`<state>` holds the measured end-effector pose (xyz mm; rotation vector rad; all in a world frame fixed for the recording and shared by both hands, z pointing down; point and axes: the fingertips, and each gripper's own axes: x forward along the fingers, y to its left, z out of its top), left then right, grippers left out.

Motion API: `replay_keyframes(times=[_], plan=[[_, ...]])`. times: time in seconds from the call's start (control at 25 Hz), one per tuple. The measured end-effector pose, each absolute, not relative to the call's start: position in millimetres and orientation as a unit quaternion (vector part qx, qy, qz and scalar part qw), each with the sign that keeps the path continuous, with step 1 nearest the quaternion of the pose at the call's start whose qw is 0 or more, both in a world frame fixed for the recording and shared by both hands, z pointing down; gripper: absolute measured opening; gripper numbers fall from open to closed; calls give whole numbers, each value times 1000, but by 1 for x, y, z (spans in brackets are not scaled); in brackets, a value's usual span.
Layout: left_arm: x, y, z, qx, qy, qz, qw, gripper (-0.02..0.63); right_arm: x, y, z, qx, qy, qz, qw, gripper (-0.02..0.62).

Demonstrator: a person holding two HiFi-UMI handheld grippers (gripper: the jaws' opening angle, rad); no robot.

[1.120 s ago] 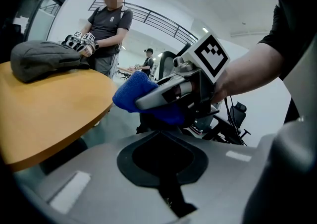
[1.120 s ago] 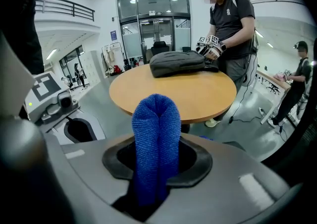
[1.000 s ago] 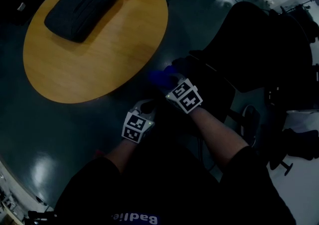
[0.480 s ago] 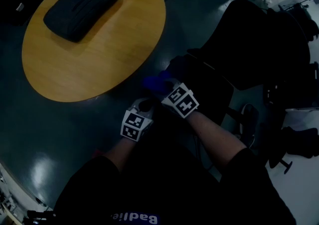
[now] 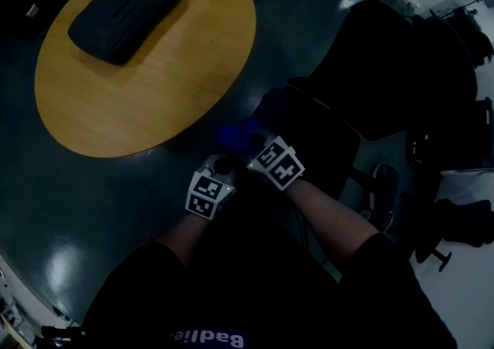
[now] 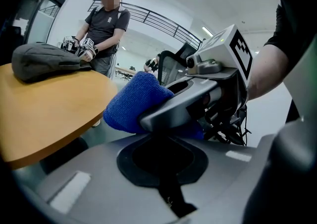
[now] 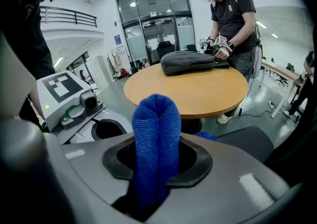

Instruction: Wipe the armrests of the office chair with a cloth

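Right gripper (image 7: pixel 156 166) is clamped on the blue cloth (image 7: pixel 156 119). The cloth is folded double and stands up between the jaws, with a small tail hanging below. Left gripper (image 6: pixel 163 168) sits just beside the right one, jaws together with nothing between them.

The cloth is over the floor gap between the round wooden table (image 5: pixel 154 93) and the office chair (image 5: pixel 401 69). It is just left of a dark padded part that I take for the near armrest (image 7: pixel 247 141). The head view is too dim to tell whether cloth and pad touch; it looks like not yet.

A black bag (image 5: pixel 127 8) lies on the table. A second person (image 7: pixel 233 20) stands at its far side, well apart.

Risks from here:
- Only a narrow fold is pinched. A hard drag along the pad could pull the cloth out of the jaws or bunch it, so the plastic jaw rubs the armrest instead.
- The chair probably rolls or swivels. With the left gripper idle and not bracing it, sideways wipe pressure may push it away.
- The two grippers are close together, so a swing left could knock them.
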<state>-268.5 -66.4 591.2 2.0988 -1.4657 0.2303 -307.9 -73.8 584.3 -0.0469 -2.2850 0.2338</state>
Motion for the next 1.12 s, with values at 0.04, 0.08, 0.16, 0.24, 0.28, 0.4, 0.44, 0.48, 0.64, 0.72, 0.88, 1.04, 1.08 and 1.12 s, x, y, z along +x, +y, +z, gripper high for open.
replay_keyframes(times=[0.04,0.08,0.16,0.24,0.28,0.4,0.44,0.48,0.64,0.72,0.88,1.04,1.08,1.12], plan=[[-268,-66,591,783,-548,86,282,12,-308,-73,584,-19,-908,95,409,130],[-268,-65,590,782,-548,87,282,13,-307,-72,583,-20,-908,96,407,130],[-267,-64,590,780,-550,87,285,14,-306,-74,578,-21,-911,93,401,130],[-267,-61,589,779,-550,89,290,12,-305,-85,567,-14,-917,90,389,130],[-268,-61,589,779,-549,90,290,13,-305,-95,560,-7,-920,88,382,130],[-273,-61,590,779,-549,96,287,12,-304,-134,539,21,-927,76,366,130],[-274,-61,590,778,-550,97,287,12,-301,-147,534,31,-928,71,363,130],[-274,-60,590,778,-551,98,286,12,-296,-159,530,40,-928,64,364,130],[-272,-56,590,778,-549,107,286,12,-273,-203,527,70,-921,33,382,130],[-271,-55,589,779,-546,114,287,12,-261,-223,527,86,-915,30,392,130],[-271,-56,593,779,-543,122,288,12,-242,-257,537,118,-906,36,404,130],[-268,-58,599,780,-539,125,292,12,-231,-271,555,125,-898,28,422,130],[-267,-58,600,781,-537,127,293,12,-228,-274,559,126,-895,28,427,130],[-265,-58,599,781,-535,129,294,12,-225,-275,563,128,-893,30,430,130]])
